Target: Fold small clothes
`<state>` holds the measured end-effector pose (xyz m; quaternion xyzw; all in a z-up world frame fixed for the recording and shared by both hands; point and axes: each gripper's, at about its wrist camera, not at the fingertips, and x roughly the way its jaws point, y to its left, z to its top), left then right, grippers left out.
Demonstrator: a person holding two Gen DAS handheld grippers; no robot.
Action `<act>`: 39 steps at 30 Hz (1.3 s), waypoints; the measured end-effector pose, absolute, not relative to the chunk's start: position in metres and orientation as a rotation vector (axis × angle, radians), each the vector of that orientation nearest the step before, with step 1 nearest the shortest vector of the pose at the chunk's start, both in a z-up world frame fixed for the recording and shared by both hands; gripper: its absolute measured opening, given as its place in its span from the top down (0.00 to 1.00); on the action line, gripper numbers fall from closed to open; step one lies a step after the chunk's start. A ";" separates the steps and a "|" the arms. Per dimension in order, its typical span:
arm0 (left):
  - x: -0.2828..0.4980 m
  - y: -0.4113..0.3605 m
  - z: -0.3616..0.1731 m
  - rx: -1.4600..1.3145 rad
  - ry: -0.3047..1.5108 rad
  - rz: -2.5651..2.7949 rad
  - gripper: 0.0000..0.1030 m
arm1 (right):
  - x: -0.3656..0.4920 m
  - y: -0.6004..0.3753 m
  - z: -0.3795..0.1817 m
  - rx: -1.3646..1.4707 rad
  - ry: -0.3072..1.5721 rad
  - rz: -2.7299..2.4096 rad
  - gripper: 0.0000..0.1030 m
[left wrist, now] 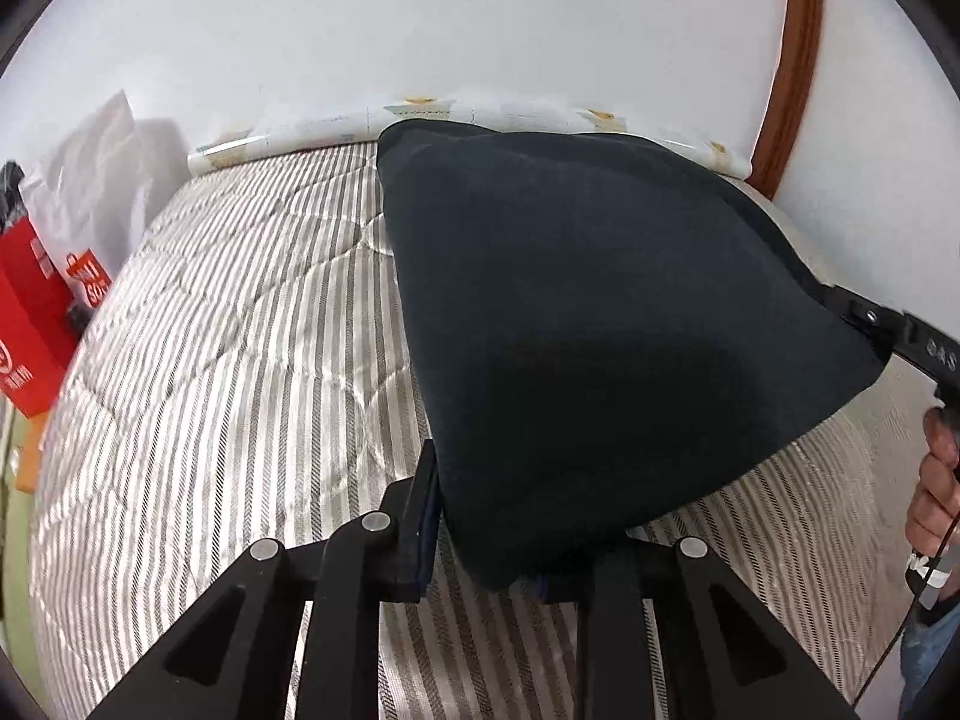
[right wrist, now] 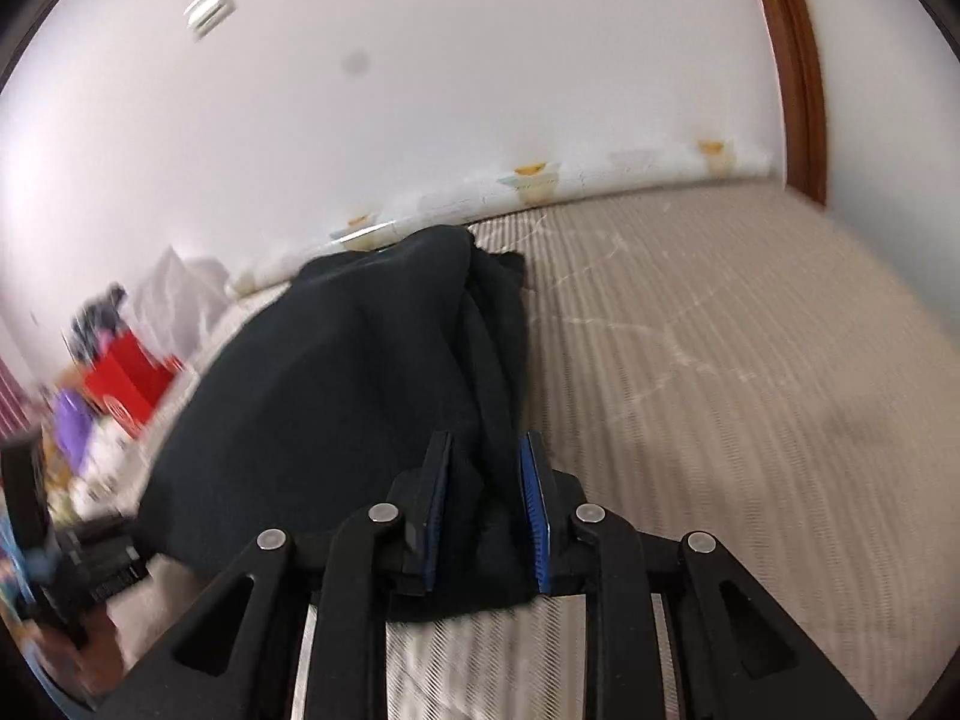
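Note:
A dark navy garment (left wrist: 600, 312) hangs stretched above the striped mattress (left wrist: 240, 330). My left gripper (left wrist: 486, 534) is shut on its near lower corner; the cloth hides the right finger. My right gripper comes in at the right edge of the left wrist view (left wrist: 864, 318), gripping the garment's other corner. In the right wrist view the garment (right wrist: 336, 372) runs bunched between the blue pads (right wrist: 534, 510) of my right gripper (right wrist: 483, 510), which is shut on it. The left gripper (right wrist: 102, 558) shows blurred at the lower left there.
A white wall stands behind the mattress (right wrist: 720, 360), with a patterned roll (left wrist: 288, 132) along the far edge. A red box (left wrist: 30, 312) and white bags (left wrist: 108, 168) stand at the left. A brown wooden frame (left wrist: 792, 60) curves at the right.

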<state>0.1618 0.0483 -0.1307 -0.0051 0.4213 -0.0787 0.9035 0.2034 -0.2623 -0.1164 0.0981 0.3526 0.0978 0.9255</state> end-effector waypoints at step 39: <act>0.165 0.056 -0.097 -0.014 0.807 -0.248 0.45 | 0.205 -0.264 -0.083 0.121 0.670 0.168 0.74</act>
